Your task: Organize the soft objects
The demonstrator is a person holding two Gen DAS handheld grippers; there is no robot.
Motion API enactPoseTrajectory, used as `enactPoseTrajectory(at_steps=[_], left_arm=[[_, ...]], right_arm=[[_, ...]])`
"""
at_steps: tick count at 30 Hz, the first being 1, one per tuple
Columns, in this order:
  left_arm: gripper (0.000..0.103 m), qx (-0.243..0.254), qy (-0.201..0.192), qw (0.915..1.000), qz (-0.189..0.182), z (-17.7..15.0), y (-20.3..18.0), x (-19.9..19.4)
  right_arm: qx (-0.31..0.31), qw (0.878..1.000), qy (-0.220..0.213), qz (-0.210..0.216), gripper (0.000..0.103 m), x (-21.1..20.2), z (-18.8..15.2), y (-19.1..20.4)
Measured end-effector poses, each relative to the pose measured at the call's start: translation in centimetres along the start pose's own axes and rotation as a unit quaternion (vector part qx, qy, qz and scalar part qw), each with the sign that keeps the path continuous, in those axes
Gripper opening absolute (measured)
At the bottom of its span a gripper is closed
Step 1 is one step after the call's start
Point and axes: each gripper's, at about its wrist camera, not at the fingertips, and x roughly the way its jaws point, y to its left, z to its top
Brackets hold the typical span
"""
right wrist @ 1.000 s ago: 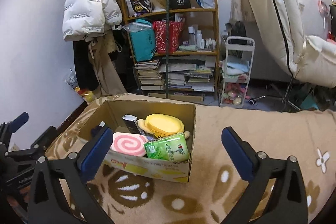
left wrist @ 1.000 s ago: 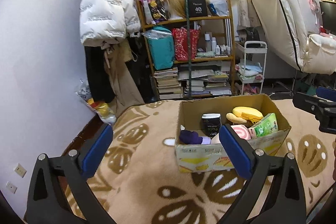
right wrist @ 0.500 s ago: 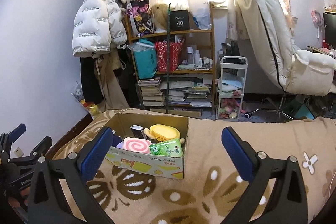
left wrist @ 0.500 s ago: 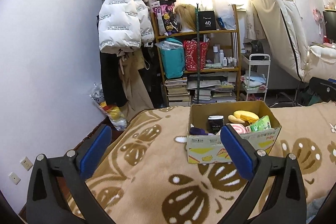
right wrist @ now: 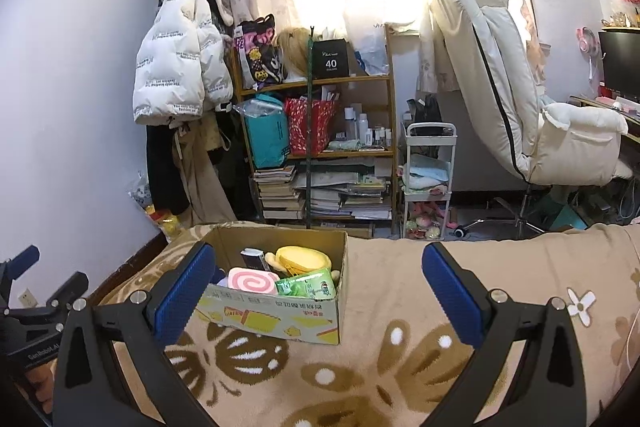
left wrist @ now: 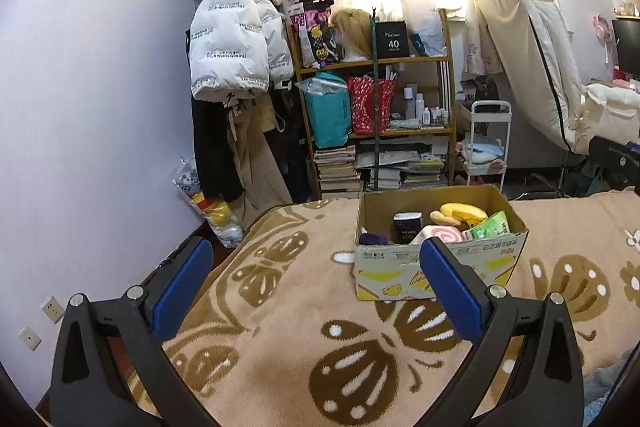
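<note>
Sitting at 12 o'clock on the blanket (right wrist: 384, 307): one cardboard box (right wrist: 280, 315) holding one pink swirl cushion (right wrist: 252, 281), one yellow plush (right wrist: 304, 259), one green packet (right wrist: 308, 287). Left gripper (left wrist: 316, 291) and right gripper (right wrist: 316, 291) both spread wide, empty.

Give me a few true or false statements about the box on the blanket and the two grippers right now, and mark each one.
1. The cardboard box sits on the patterned blanket. True.
2. The left gripper is shut on the pink swirl toy. False: it is open and empty, and the toy lies in the box.
3. A green packet lies in the box beside the swirl toy. True.
4. The right gripper holds the yellow plush. False: it is open, and the plush is in the box.
</note>
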Motion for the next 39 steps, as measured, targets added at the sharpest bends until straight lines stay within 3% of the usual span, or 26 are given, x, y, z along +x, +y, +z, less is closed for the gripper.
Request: enactPoseTrajectory(at_steps=[32,39], left_arm=[[0.102,-0.003,0.024,0.9997,-0.007,-0.5,-0.4,1.5],[0.102,0.001,0.029,0.9996,0.006,-0.5,-0.6,1.8]], right_arm=[[-0.014,0.999,0.037,-0.019,0.103,2.1,-1.0,0.3],[-0.012,0.999,0.03,-0.02,0.103,2.0,-1.0,0.2]])
